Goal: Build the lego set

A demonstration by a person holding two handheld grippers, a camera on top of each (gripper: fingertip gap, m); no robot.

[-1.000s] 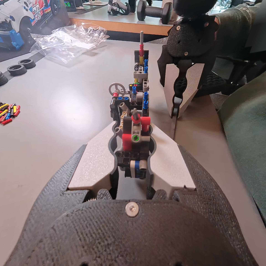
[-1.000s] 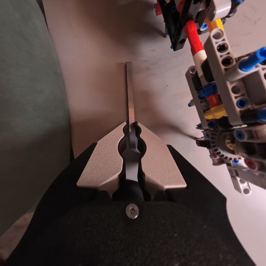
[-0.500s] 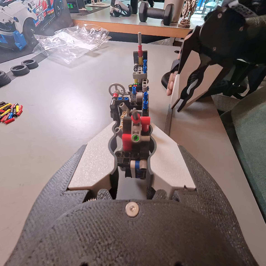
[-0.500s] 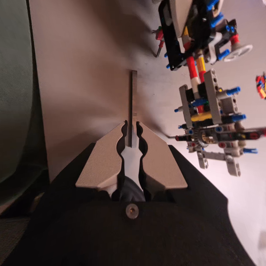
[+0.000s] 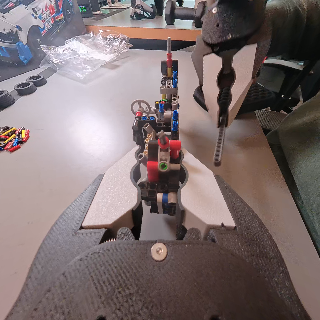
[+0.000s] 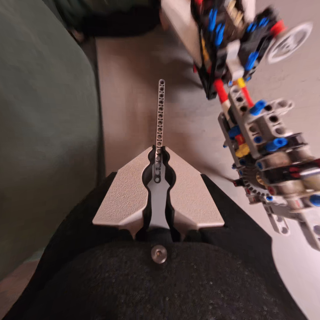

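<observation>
The lego chassis (image 5: pixel 162 143), a long narrow build of black, grey, red and blue technic pieces with a grey steering wheel (image 5: pixel 140 107) on its left side, stretches away across the middle of the bench (image 5: pixel 83 131), its near end clamped between the fingers of the left gripper (image 5: pixel 160 155). To its right, toward the bench's right edge, the right gripper (image 5: pixel 223 121) hangs above the surface with its jaws closed narrow on a long grey beam (image 5: pixel 219 143) full of holes, which points down toward the bench without touching it. In the right wrist view the beam (image 6: pixel 160 114) runs straight out from between the fingertips (image 6: pixel 166 150), and the chassis (image 6: pixel 256 121) lies blurred just to its right. On the bench's left edge lies a pile of small red, yellow, blue and black pins (image 5: pixel 12 138). Black tyres (image 5: pixel 26 86) sit farther back along the same edge, near a crumpled clear plastic bag (image 5: pixel 83 52) at the far left corner. Beyond it stands the boxed car picture (image 5: pixel 26 26), and a black dumbbell (image 5: pixel 183 15) rests on a second table behind
</observation>
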